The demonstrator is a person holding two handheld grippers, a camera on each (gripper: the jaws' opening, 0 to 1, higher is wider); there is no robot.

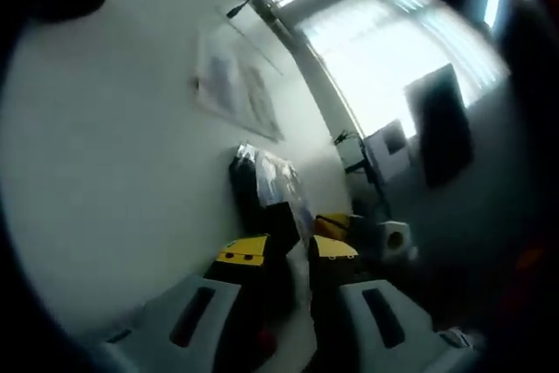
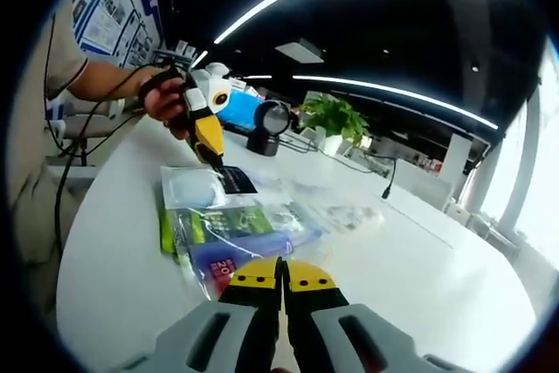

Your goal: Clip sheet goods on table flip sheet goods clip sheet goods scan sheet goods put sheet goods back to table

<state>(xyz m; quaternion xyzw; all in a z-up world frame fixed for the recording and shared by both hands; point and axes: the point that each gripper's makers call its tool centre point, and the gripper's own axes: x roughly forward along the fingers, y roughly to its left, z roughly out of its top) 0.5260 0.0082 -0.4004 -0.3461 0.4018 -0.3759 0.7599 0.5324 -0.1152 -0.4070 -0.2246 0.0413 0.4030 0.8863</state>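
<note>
Black glossy sheet packet (image 1: 262,189) clamped in your left hand-held gripper (image 1: 297,251).
Right hand-held gripper (image 2: 282,279) closed, empty; lift steadily off the white surface (image 2: 419,251).

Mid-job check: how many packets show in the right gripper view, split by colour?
black packet, held by the left gripper: 1
white packet: 1
green packet: 1
purple packet: 1
clear packet, blurred, perhaps more: 1
Total: 5
</note>
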